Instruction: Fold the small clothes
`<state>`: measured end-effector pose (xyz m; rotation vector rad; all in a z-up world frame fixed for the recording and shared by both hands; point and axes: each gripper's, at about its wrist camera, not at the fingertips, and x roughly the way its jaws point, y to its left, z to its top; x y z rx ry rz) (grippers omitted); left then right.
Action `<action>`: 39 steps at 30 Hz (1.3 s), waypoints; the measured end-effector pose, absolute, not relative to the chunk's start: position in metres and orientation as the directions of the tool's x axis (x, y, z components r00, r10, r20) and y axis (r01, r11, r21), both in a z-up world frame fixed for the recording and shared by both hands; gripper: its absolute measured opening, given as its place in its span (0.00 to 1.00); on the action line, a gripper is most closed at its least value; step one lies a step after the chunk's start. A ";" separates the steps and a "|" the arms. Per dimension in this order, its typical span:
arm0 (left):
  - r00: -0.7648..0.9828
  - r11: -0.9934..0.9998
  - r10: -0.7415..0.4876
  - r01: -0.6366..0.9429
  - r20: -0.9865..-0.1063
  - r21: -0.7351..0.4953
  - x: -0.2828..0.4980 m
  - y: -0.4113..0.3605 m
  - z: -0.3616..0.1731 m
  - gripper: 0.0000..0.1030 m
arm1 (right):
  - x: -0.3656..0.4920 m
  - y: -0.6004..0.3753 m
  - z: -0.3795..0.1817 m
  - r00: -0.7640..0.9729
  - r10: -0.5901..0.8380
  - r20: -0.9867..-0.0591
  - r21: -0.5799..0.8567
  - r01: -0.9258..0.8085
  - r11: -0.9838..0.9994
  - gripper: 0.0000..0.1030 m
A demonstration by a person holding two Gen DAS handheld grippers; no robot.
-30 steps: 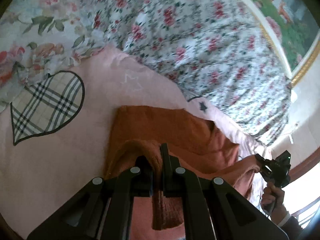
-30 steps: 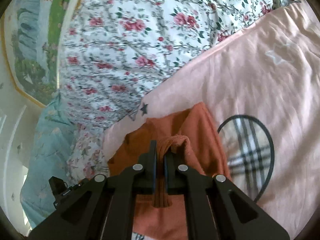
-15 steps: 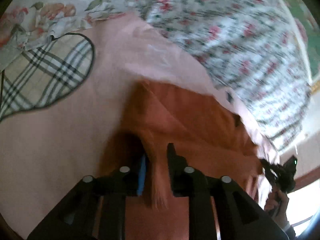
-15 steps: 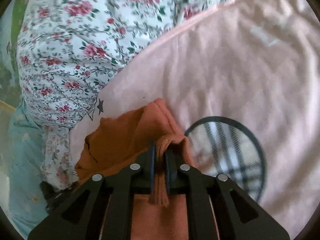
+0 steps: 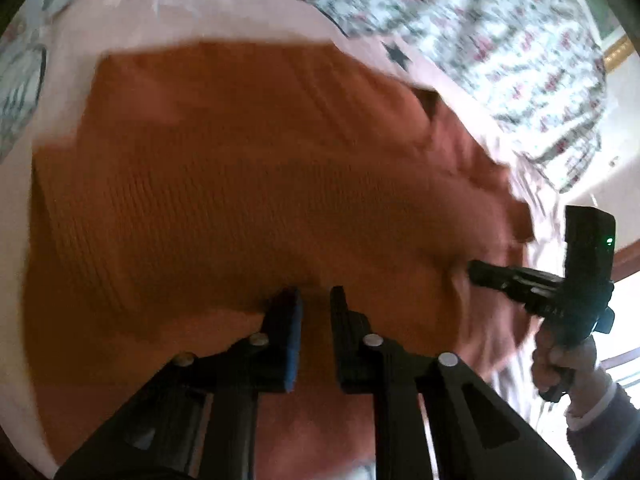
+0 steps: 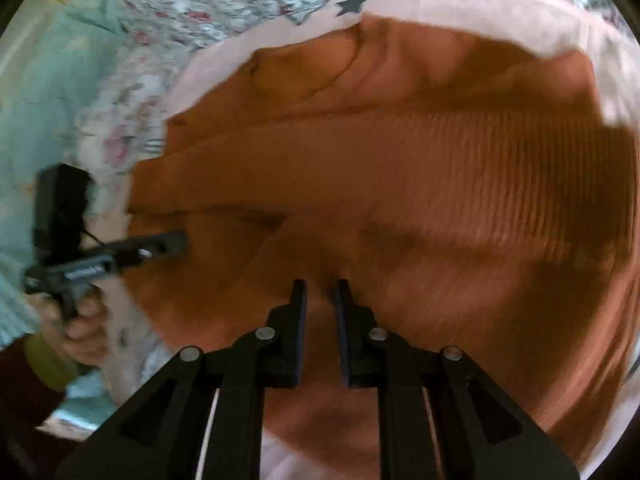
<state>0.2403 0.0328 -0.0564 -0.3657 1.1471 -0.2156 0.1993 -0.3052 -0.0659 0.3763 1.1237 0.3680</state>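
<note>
An orange ribbed garment lies folded on a pink blanket and fills both views. My left gripper is low over its near edge. The jaws stand a narrow gap apart and are closing, with no fold pinched between them. My right gripper touches the garment with its tips and is slightly open, gripping nothing. Each gripper shows in the other's view: the right gripper at the garment's right side, the left gripper at its left side.
The pink blanket bears a black star and lies over a floral duvet. A hand holds the right gripper at the bed's edge. A light teal cloth lies at the left.
Both grippers dropped close to the garment. The folds pinched in them a second ago are let go, and the garment now lies spread flat. The plaid heart has slid almost out of view.
</note>
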 end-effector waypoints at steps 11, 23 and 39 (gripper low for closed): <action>0.588 0.892 -0.128 -0.283 -0.799 -0.352 0.315 0.131 -0.010 0.29 | 0.248 -0.431 -0.023 0.637 0.225 -0.738 0.478 0.258 0.840 0.13; 0.575 0.889 -0.127 -0.295 -0.808 -0.349 0.186 0.114 -0.018 0.34 | 0.146 -0.379 -0.031 0.586 0.312 -0.748 0.537 0.259 0.803 0.13; 0.477 0.831 -0.342 -0.249 -0.810 -0.498 0.059 0.082 -0.057 0.48 | 0.046 -0.308 -0.024 0.529 0.313 -0.789 0.519 0.299 0.801 0.28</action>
